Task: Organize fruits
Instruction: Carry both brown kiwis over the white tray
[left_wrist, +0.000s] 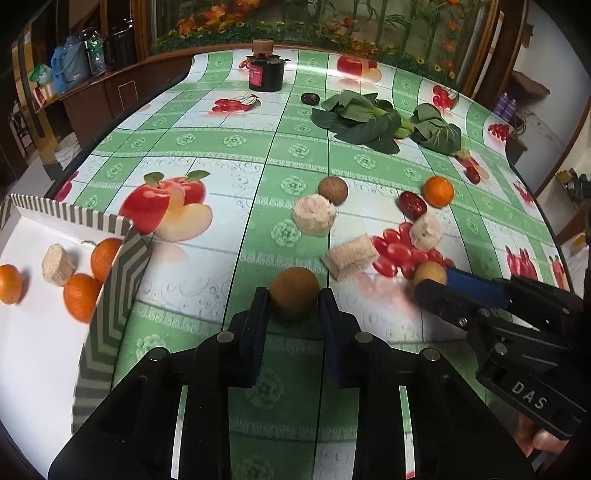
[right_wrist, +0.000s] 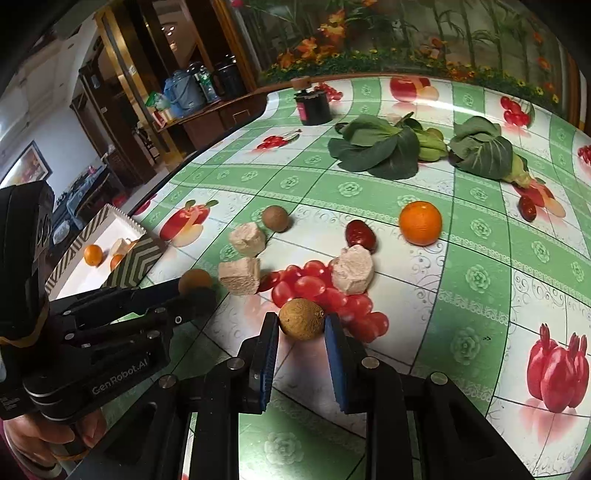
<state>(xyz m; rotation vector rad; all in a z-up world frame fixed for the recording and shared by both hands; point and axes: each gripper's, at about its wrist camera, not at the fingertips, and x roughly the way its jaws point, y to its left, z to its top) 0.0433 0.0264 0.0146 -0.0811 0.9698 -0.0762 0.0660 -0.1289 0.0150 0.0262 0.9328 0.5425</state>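
Observation:
My left gripper (left_wrist: 293, 301) is shut on a brown round fruit (left_wrist: 294, 295), both pads touching its sides just above the tablecloth. My right gripper (right_wrist: 301, 326) is closed around a second tan round fruit (right_wrist: 302, 318), pads at both its sides; it also shows in the left wrist view (left_wrist: 429, 274). A striped white tray (left_wrist: 107, 295) at the left holds oranges (left_wrist: 81, 297) and a beige chunk (left_wrist: 57, 264). On the table lie an orange (right_wrist: 420, 222), a third brown fruit (right_wrist: 275, 218), red dates (right_wrist: 360, 235) and several beige chunks (right_wrist: 352, 274).
Two bunches of leafy greens (right_wrist: 380, 151) lie at the back right. A black jar with a cork lid (left_wrist: 266, 70) stands at the far edge. A dark small object (left_wrist: 309, 98) lies beside the greens. Another date (right_wrist: 527, 208) lies far right.

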